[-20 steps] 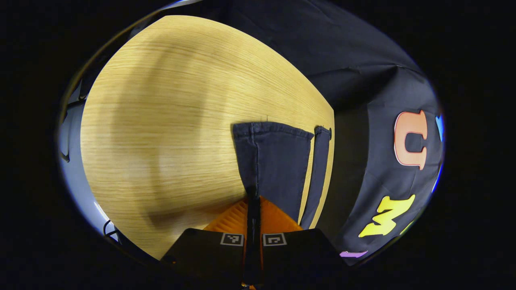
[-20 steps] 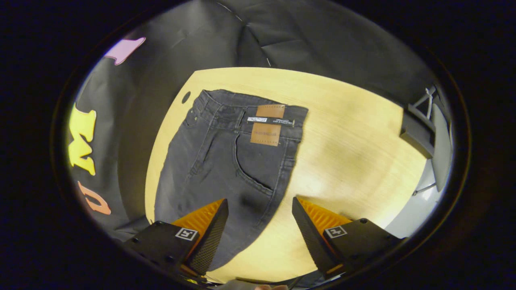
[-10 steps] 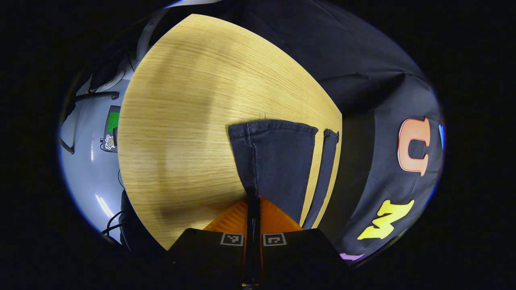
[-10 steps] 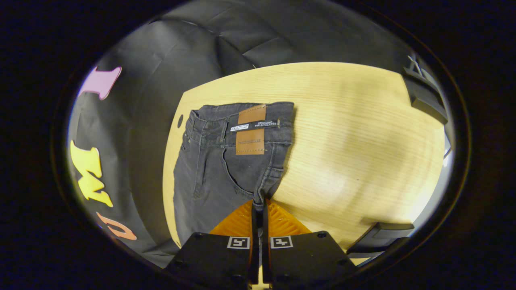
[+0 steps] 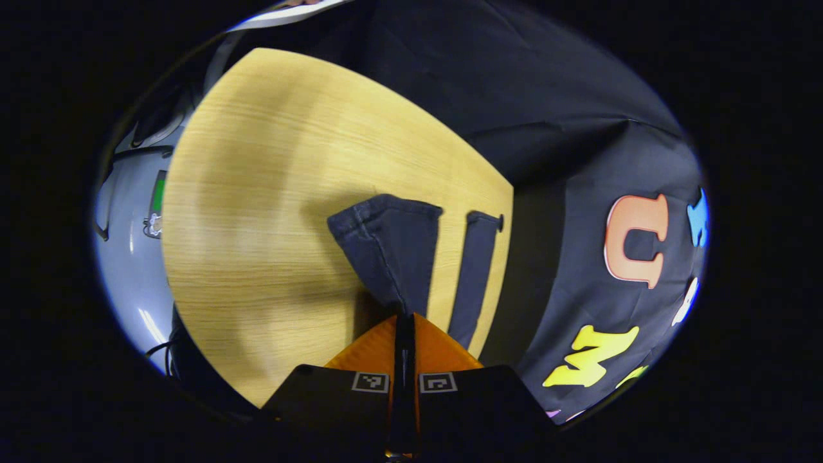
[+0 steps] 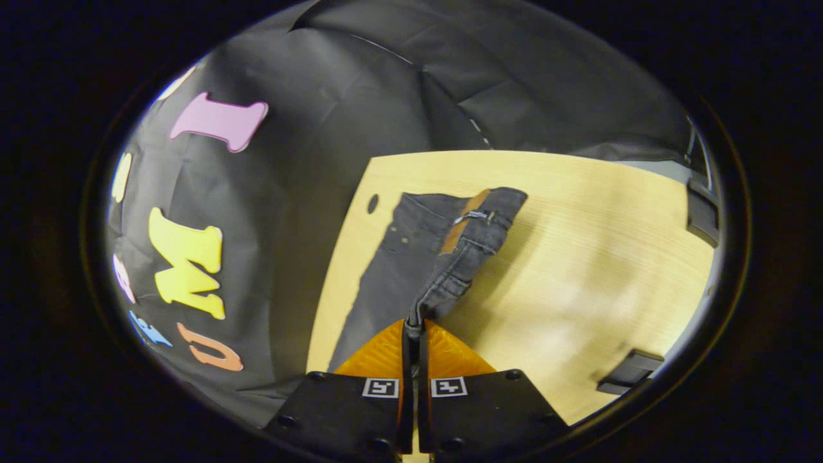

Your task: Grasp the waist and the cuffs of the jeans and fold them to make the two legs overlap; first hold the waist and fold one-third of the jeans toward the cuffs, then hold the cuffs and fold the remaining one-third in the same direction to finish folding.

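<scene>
Jeans point(image 6: 443, 257) edge pinched in both clenched jaws, left gripper point(image 5: 404, 321) & right gripper point(image 6: 411, 329), above table point(image 5: 257, 193).

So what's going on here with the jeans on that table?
A person is folding dark denim jeans on a light wooden table with two handheld claws. The left claw is shut on the near leg by its cuff, the right claw on the edge below the waist. That side is lifted, ready to go over the far leg.
</scene>
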